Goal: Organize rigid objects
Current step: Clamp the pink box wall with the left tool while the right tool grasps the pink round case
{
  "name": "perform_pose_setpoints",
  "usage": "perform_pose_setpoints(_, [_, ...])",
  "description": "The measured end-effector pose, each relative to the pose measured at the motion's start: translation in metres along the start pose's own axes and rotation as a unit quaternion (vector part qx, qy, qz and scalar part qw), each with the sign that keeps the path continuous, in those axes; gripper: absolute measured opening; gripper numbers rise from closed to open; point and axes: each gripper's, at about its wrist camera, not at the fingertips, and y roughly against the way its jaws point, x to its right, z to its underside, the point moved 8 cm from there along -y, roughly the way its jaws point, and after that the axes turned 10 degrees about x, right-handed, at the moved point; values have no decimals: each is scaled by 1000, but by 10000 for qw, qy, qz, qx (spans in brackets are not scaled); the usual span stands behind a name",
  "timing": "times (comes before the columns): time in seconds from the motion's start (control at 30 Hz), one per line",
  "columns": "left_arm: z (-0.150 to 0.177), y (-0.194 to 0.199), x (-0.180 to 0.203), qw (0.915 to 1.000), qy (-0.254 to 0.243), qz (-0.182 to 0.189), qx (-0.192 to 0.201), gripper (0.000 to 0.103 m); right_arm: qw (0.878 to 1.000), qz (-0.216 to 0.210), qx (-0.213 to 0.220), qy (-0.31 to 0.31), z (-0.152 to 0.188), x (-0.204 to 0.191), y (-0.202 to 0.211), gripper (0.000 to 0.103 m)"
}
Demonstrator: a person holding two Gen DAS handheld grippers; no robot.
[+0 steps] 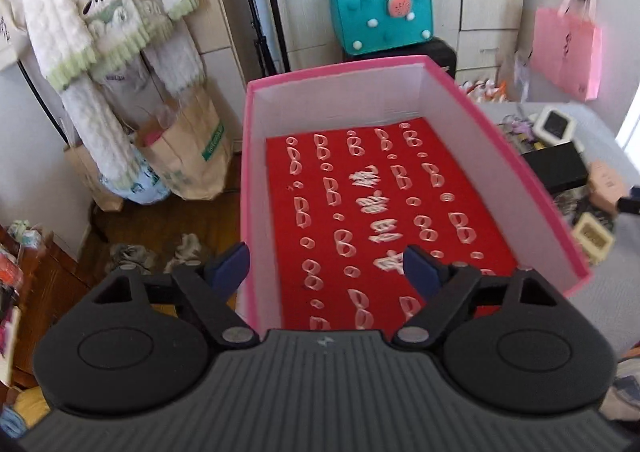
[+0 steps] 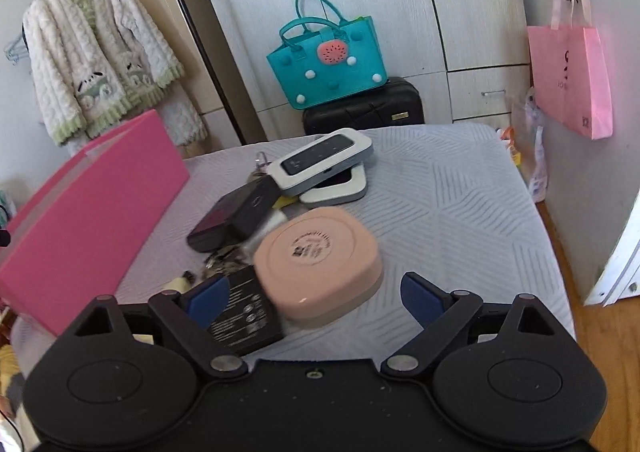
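Observation:
The pink box (image 1: 400,91) stands open in the left wrist view; it has white inner walls and a red patterned sheet on its floor, and nothing else lies inside. My left gripper (image 1: 324,266) hovers open over the box's near left corner, one finger outside the wall and one above the red sheet, with nothing held. In the right wrist view my right gripper (image 2: 316,294) is open just above the bed. A rounded pink case (image 2: 320,256) lies right ahead between the fingers, and a black printed box (image 2: 244,316) sits by the left finger. Further off are a black case (image 2: 236,217) and a white-grey device (image 2: 320,161).
The pink box (image 2: 92,203) rests on the left part of the grey bedspread (image 2: 460,211). A teal bag (image 2: 328,63) sits on a black suitcase (image 2: 368,107) by the wardrobe. A pink bag (image 2: 568,79) hangs on the right wall. A fluffy cardigan (image 2: 96,51) hangs at left.

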Motion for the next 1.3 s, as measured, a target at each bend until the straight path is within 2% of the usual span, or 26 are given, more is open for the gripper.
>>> perform_pose_setpoints(0.07, [-1, -8, -3, 9997, -208, -82, -136, 75, 9999, 41, -134, 29, 0, 4, -8, 92])
perform_pose_setpoints(0.13, [-1, -17, -4, 9990, -329, 0, -296, 73, 9998, 83, -150, 138, -1, 5, -13, 90])
perform_pose_setpoints(0.2, [-3, -25, -9, 9982, -439, -52, -400, 59, 9997, 39, -166, 151, -4, 5, -17, 86])
perform_pose_setpoints(0.27, [-5, -34, -14, 9971, -591, -179, -448, 51, 9997, 1, -177, 183, -6, 4, -20, 81])
perform_pose_setpoints(0.37, [-5, -49, -21, 9953, -715, -303, -571, 24, 9994, 32, -223, 251, -9, 1, -22, 81])
perform_pose_setpoints(0.47, [-7, -58, -30, 9942, -828, -358, -583, 10, 9993, 46, -285, 226, -11, 2, -24, 81])
perform_pose_setpoints(0.57, [-8, -62, -37, 9962, -663, -174, -545, 10, 9989, 54, -346, 302, -12, 2, -28, 82])
perform_pose_setpoints(0.73, [3, -76, -39, 9959, -518, 6, -741, 9, 9969, 205, -327, 685, -10, -5, -36, 81])
perform_pose_setpoints(0.9, [2, -73, -36, 9964, -628, 94, -554, 7, 9949, 348, -147, 937, -21, -4, -28, 81])
perform_pose_setpoints(1.13, [-2, -69, -32, 9955, -893, 83, -289, 7, 9956, 266, -193, 881, -30, -4, -15, 81])
perform_pose_setpoints(1.3, [-9, -62, -29, 9957, -857, 235, -257, 7, 9970, 42, -129, 767, -41, -14, 3, 81])
